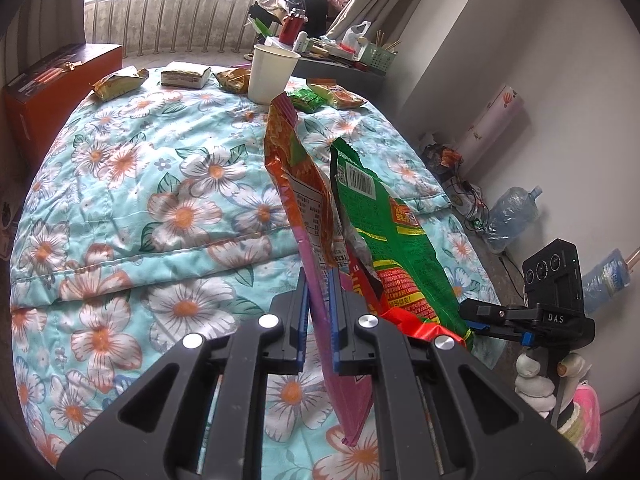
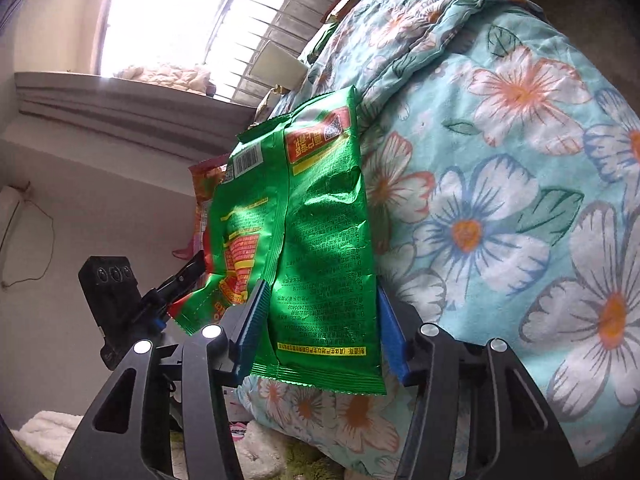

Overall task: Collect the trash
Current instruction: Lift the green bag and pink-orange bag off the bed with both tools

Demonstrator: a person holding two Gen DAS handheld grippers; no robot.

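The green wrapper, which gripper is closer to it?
Right. The right gripper has the green wrapper between its blue pads. The left gripper sits beside it, shut on an orange wrapper.

A turquoise floral quilt (image 1: 140,184) spreads beneath the tool; far ahead left sits an orange cardboard box (image 1: 52,92), a clear plastic water jug (image 1: 512,216) right

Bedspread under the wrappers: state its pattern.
The bedspread is light blue with white, orange-centred flowers and green leaves; the left wrist view shows it best.

Glossy crinkled foil green wrapper (image 2: 320,248); soft matt cotton quilt (image 2: 500,200)
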